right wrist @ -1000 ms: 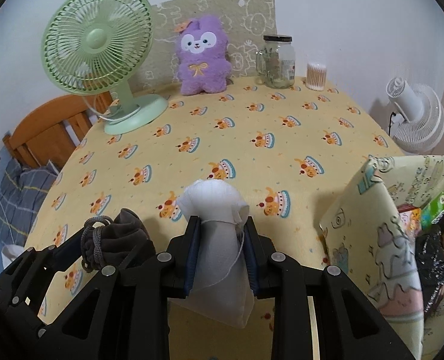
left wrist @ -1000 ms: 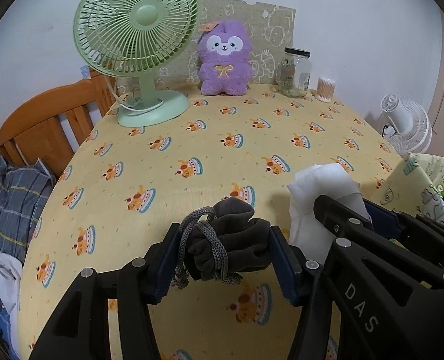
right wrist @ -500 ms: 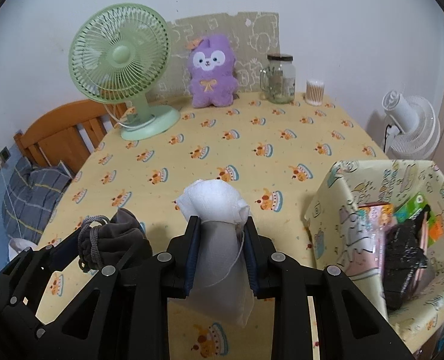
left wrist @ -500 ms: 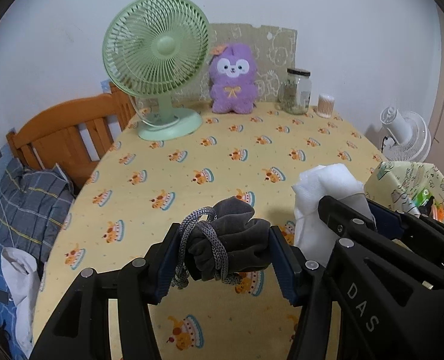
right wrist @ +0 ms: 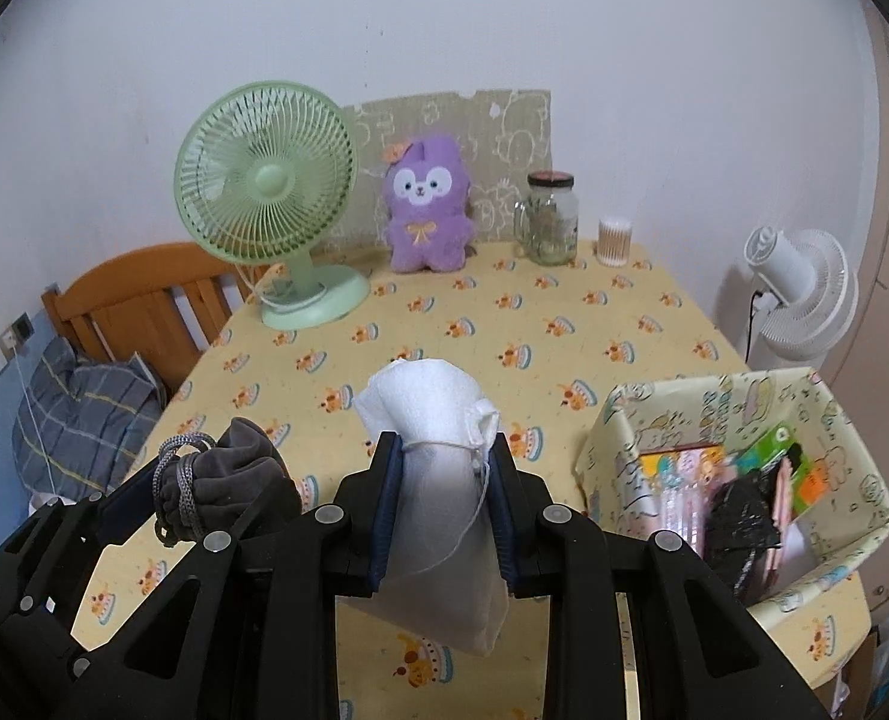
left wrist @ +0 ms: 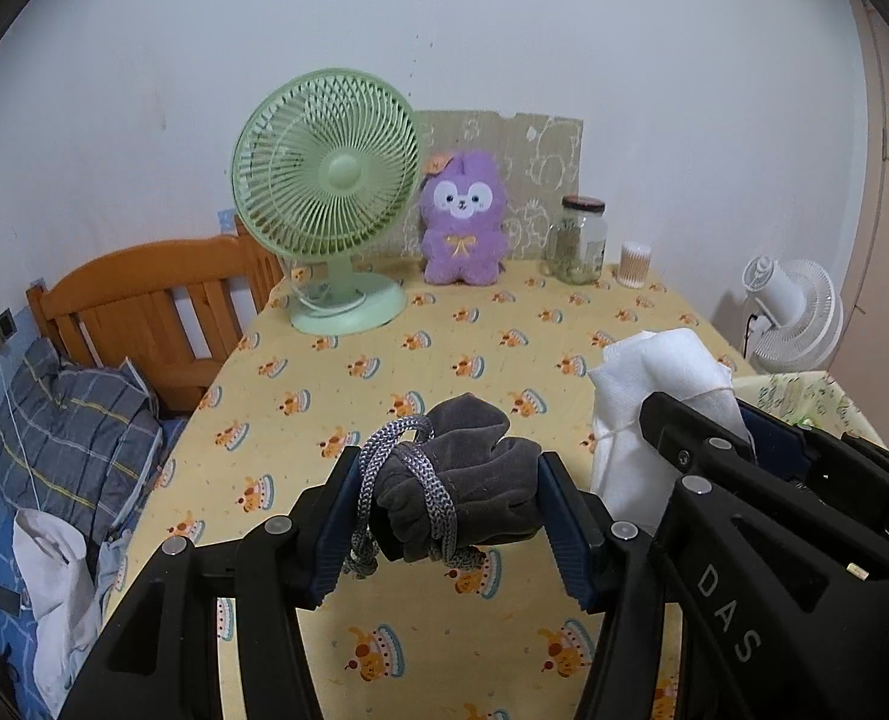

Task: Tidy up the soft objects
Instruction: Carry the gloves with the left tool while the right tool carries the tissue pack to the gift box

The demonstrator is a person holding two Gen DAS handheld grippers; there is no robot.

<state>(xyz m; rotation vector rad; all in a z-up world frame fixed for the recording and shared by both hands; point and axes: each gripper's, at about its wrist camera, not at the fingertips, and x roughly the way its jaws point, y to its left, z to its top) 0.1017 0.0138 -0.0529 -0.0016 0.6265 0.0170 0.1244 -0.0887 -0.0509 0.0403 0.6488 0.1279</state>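
Left gripper (left wrist: 450,507): closed on the grey drawstring pouch (left wrist: 462,480), both blue pads pressing its sides, low in the centre of the left wrist frame; the pouch was held clear above the tablecloth.
Grey drawstring pouch cord (left wrist: 426,498): braided grey, wound around the bunched neck, loops hanging at the pouch's left.
Right gripper (right wrist: 444,504): clamped on the white drawstring bag (right wrist: 438,480), pads squeezing it below its tied neck, low centre of the right wrist frame.
White drawstring bag: top puffed out above the pads, the body drooping below them, a thin string trailing down its front; off the table.
Relative placing: in the right wrist view the grey pouch sat at lower left, just beside the white bag; in the left wrist view the white bag sat at right.
Storage box (right wrist: 738,480): patterned fabric, open-topped, at lower right of the right wrist frame on the table's edge, holding colourful packets and a black crumpled item.
Table (left wrist: 444,330): covered by a yellow tablecloth with a cake print.
Green desk fan (left wrist: 324,192): upright, upper centre-left at the table's far end.
Purple plush toy (left wrist: 462,216): seated just right of the fan, against a patterned board.
Glass jar (left wrist: 579,240): right of the plush, lid on.
Cotton swab container (left wrist: 635,264): just right of the jar.
White fan (left wrist: 795,315): beyond the table, right edge.
Wooden bed frame (left wrist: 144,306): left, with plaid bedding below it.
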